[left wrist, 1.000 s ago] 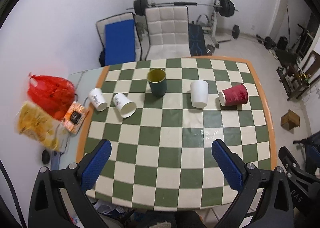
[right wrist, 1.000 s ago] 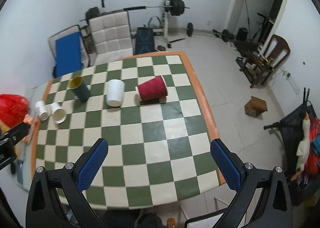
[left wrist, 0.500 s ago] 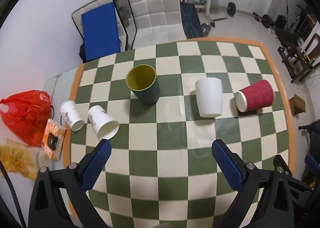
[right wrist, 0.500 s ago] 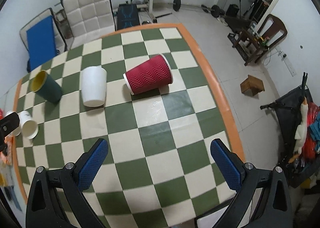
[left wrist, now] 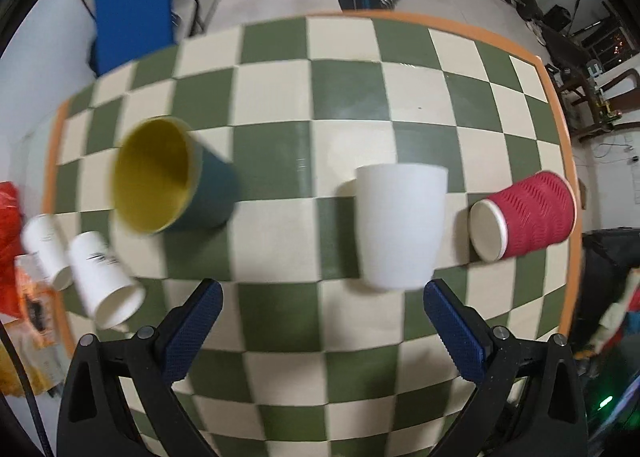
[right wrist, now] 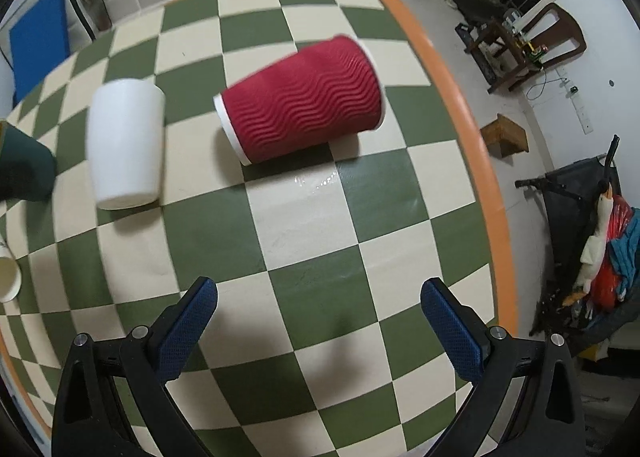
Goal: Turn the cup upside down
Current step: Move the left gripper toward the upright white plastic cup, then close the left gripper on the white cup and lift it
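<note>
Right gripper (right wrist: 318,311) hovers over checkered worktop (right wrist: 304,289), fingers (right wrist: 188,321) spread wide, nothing between them. Red cup (right wrist: 302,119) lies on its side ahead. White cup (right wrist: 126,145) sits left of it, apart. Dark green cup (right wrist: 24,167) at left edge, cropped.

Hand-held gripper (left wrist: 318,299): black arms, blue textured pads (left wrist: 452,331), silver screws.

Left claw (left wrist: 318,299) and right claw (right wrist: 318,297) hover spread wide (both empty).
</note>
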The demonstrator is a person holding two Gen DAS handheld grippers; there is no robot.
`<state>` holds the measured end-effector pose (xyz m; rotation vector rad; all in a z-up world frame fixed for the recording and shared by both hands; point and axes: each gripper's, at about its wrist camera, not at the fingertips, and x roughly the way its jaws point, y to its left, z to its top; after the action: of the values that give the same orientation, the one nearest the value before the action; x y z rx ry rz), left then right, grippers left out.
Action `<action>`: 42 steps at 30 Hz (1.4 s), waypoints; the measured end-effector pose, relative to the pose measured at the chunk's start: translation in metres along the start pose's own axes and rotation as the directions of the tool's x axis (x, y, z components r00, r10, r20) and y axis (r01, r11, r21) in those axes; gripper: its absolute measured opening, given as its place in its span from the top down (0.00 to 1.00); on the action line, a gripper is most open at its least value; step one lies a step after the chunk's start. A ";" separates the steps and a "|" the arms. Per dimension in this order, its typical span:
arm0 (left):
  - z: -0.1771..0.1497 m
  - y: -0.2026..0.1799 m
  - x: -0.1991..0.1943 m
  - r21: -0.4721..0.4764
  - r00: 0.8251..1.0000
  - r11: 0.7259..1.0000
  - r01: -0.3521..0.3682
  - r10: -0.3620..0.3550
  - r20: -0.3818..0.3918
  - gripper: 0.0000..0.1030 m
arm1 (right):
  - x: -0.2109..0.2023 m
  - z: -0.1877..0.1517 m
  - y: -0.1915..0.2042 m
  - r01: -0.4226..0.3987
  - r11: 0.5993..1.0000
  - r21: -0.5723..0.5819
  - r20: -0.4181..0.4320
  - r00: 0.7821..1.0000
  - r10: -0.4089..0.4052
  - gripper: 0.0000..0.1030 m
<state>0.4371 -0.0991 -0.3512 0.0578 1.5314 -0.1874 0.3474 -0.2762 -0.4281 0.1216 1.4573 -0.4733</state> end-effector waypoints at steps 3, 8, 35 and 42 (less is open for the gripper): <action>0.019 -0.009 0.018 0.003 0.998 0.999 0.037 -0.037 -0.048 0.00 | 0.015 0.005 0.002 -0.001 1.000 -0.005 -0.055 0.999 0.000 0.00; 0.036 -0.031 0.044 0.074 0.994 0.996 0.050 -0.042 -0.100 0.00 | 0.026 0.012 0.004 0.010 1.000 -0.020 -0.078 0.997 -0.012 0.00; 0.011 -0.055 0.064 0.197 0.997 0.980 -0.013 0.029 -0.078 0.31 | 0.031 -0.001 -0.016 -0.144 0.989 0.018 -0.152 0.978 0.145 0.00; -0.023 -0.028 0.033 0.166 0.998 0.986 -0.011 0.021 -0.064 0.31 | 0.011 -0.026 -0.025 -0.173 0.984 -0.032 -0.136 0.977 0.167 0.00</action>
<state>0.4115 -0.1257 -0.3826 0.2101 1.5775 -0.3025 0.3146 -0.2921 -0.4370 0.2448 1.5712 -0.2973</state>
